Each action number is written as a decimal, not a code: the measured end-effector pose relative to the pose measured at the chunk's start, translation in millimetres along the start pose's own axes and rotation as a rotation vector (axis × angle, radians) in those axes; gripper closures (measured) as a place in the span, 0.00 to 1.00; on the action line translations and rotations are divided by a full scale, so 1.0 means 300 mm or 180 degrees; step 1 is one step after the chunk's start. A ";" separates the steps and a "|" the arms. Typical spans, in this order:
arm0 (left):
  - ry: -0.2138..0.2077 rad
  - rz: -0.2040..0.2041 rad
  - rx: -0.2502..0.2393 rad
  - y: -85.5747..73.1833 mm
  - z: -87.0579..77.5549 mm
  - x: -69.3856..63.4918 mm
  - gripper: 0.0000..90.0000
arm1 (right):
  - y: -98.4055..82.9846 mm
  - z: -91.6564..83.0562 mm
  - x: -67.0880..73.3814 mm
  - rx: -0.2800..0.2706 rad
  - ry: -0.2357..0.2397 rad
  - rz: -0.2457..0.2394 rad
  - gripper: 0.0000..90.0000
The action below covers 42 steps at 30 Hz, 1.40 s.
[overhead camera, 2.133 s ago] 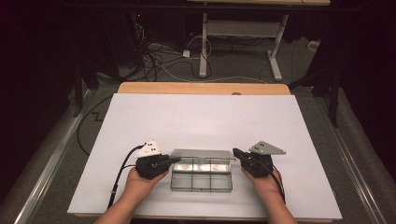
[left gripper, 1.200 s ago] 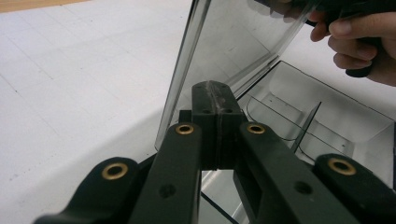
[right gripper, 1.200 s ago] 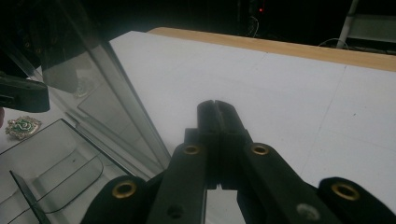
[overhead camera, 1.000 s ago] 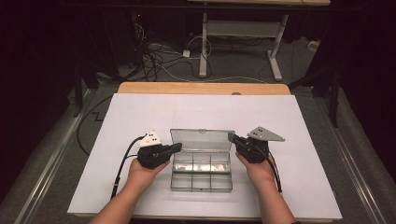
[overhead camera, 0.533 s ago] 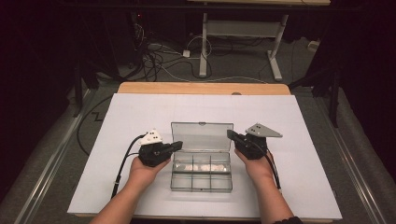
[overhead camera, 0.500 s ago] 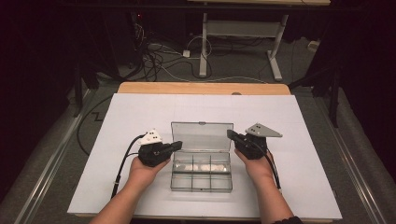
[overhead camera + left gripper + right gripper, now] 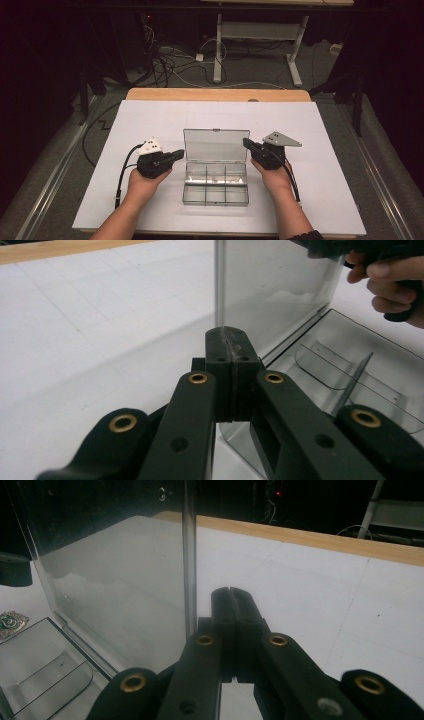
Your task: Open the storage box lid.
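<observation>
**Box lid raised upright; both jaws clenched empty**

Two seconds earlier the lid [image 7: 216, 145] of the clear plastic box [image 7: 216, 184] lay nearly flat over the tray; it now stands upright, hinged along the far edge of the tray. Both hands have shifted slightly away from the person, following the lid's side edges.

Count: one box, standing near the middle of the white counter [image 7: 150, 120]; its tray shows six compartments in two rows of three. Two grippers are present.

The left gripper [image 7: 176, 155] sits at the lid's left edge, jaws clenched together with nothing between them. The right gripper [image 7: 247, 143] sits at the lid's right edge, jaws likewise clenched and empty. Whether either tip touches the lid cannot be determined.
</observation>
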<state>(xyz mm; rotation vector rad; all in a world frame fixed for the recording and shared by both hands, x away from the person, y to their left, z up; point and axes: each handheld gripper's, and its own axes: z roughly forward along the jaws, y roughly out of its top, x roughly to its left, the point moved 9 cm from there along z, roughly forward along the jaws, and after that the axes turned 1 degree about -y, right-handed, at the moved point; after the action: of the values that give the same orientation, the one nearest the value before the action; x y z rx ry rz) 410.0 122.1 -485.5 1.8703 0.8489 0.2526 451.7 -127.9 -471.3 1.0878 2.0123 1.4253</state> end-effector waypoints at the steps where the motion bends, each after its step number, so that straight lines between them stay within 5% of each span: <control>1: 0.0012 -0.0031 -0.0017 0.003 -0.002 0.007 0.97 | 0.000 0.000 0.000 -0.0003 -0.0002 0.0003 1.00; 13: 0.0115 -0.0226 0.0025 0.024 0.055 0.084 0.97 | 0.000 0.002 -0.002 0.0018 -0.0017 -0.0040 1.00; 30: 0.0049 -0.0246 0.0023 0.076 0.125 0.058 0.97 | -0.003 0.023 -0.010 0.0067 -0.0047 -0.0042 1.00; 42: 0.0137 -0.0278 0.0071 0.081 0.146 0.078 0.97 | -0.023 0.053 -0.028 0.0179 -0.0099 -0.0030 1.00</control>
<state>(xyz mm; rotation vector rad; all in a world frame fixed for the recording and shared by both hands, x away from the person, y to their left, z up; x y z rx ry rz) 460.7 100.3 -489.2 1.8491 0.9638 0.2306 465.8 -126.4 -484.3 1.1156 2.0443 1.3465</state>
